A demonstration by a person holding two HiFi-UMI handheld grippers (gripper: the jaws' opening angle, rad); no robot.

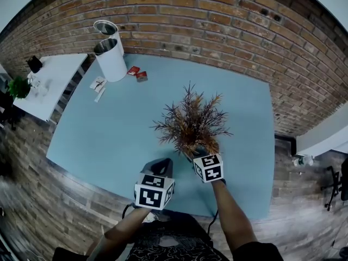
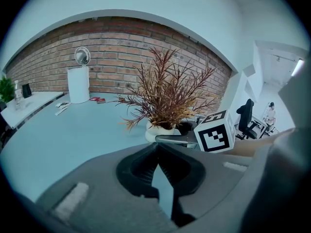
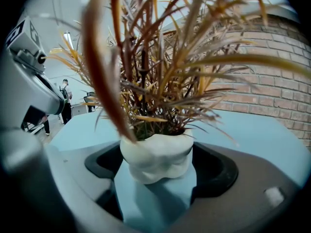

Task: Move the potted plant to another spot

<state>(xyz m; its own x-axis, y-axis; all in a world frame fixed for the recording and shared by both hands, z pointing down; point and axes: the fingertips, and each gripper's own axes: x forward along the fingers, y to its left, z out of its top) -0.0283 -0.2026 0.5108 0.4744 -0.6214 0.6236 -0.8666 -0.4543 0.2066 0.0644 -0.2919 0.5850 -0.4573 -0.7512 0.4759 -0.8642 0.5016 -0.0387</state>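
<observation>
The potted plant (image 1: 190, 125), rust-brown spiky leaves in a small white pot (image 3: 156, 157), stands toward the near right of the light blue table (image 1: 109, 140). My right gripper (image 1: 199, 154) reaches in from the front, and its jaws press against both sides of the pot (image 2: 158, 131). I cannot tell whether the pot rests on the table or is just off it. My left gripper (image 1: 159, 165) hovers to the left of the pot, near the table's front edge. Its fingertips (image 2: 156, 145) meet with nothing between them.
A white cylindrical bin (image 1: 110, 53) stands at the far left of the table, with small red items (image 1: 137, 73) and papers (image 1: 98, 84) beside it. A white side table (image 1: 51, 83) with a green plant (image 1: 19, 86) lies to the left. A brick wall (image 1: 217, 20) runs behind.
</observation>
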